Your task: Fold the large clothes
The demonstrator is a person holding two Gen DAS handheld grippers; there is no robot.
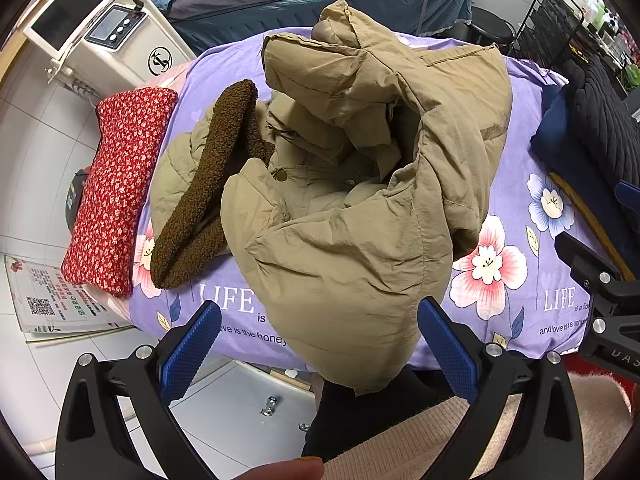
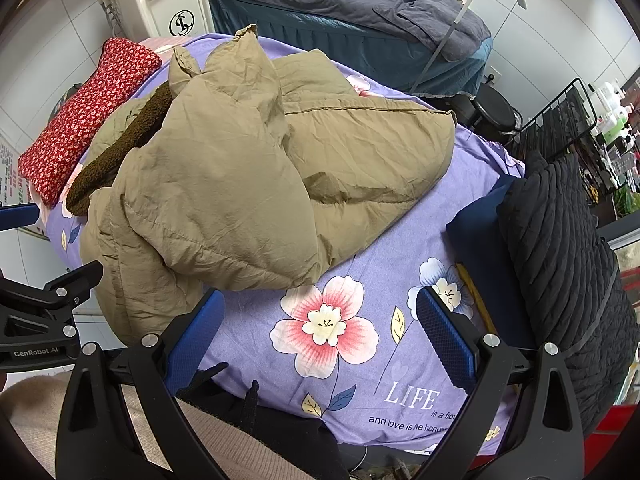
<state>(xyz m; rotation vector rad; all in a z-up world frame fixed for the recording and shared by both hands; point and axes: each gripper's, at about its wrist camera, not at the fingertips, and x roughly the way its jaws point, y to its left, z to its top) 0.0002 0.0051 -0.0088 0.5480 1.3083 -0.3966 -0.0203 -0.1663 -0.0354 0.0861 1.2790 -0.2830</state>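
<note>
A tan padded jacket [image 1: 352, 184] with a brown fleece collar [image 1: 208, 184] lies crumpled in a heap on the purple floral sheet [image 1: 516, 184]; one part hangs over the near edge. My left gripper [image 1: 320, 344] is open, and the hanging tan fabric lies between its blue pads [image 1: 192, 344] without being pinched. In the right wrist view the jacket [image 2: 248, 176] lies ahead and to the left. My right gripper [image 2: 320, 340] is open over bare sheet [image 2: 400, 240], just short of the jacket's near edge. The left gripper's body [image 2: 36, 320] shows at the left edge.
A red flowered pillow [image 1: 116, 188] lies at the table's left end. A black quilted garment on a dark blue one [image 2: 560, 240] sits at the right. Behind are a white machine [image 1: 108, 36], a bed under dark covers [image 2: 344, 4], a black stool [image 2: 496, 112] and a wire rack [image 2: 560, 120].
</note>
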